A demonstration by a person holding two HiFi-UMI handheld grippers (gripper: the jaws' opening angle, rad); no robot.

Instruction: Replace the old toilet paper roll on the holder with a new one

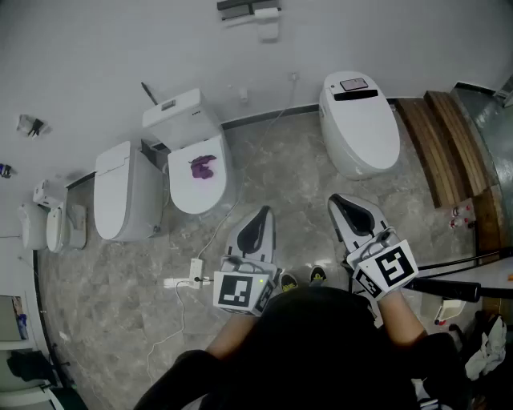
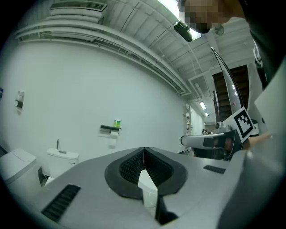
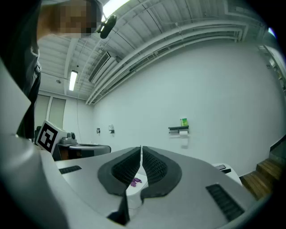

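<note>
White wall across the room carries the holder (image 1: 248, 10), a dark shelf with the paper roll (image 1: 269, 30) hanging beneath it and a small green item (image 3: 184, 121) on top. The roll is white, seemingly with a sheet trailing down. It should be light, soft and easily crushed, so best taken gently around its sides. Well apart from it, the left gripper (image 1: 261, 213) and right gripper (image 1: 340, 200) are both pressed together, pinching nothing, above the marbled floor (image 1: 272, 160).

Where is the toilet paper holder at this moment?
In the head view, the toilet paper holder is on the far wall, top centre, right of the cistern toilet.
</note>
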